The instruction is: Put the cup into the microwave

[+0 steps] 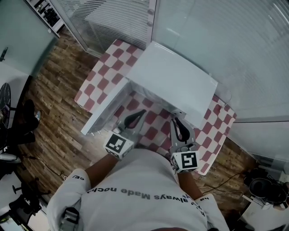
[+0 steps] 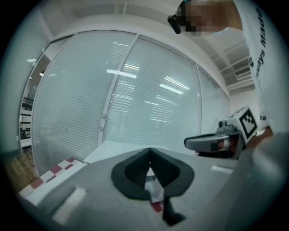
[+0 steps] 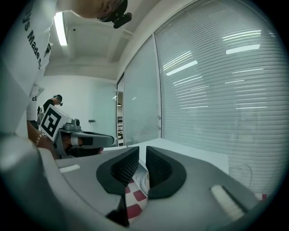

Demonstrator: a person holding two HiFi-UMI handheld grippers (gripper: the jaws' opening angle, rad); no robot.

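Head view: white box-shaped microwave (image 1: 171,79) on red-and-white checked tablecloth (image 1: 97,85). Left gripper (image 1: 139,113) is clenched on nothing; right gripper (image 1: 175,119) has jaws a sliver apart, empty.

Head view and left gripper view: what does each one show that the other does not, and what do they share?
Only the head view shows the marker cube of the left gripper and a cable on the floor. Only the left gripper view shows that gripper's jaws up close, tips together with nothing between them, and the ceiling. Both show the microwave, the right gripper, the checked cloth and the blinds.
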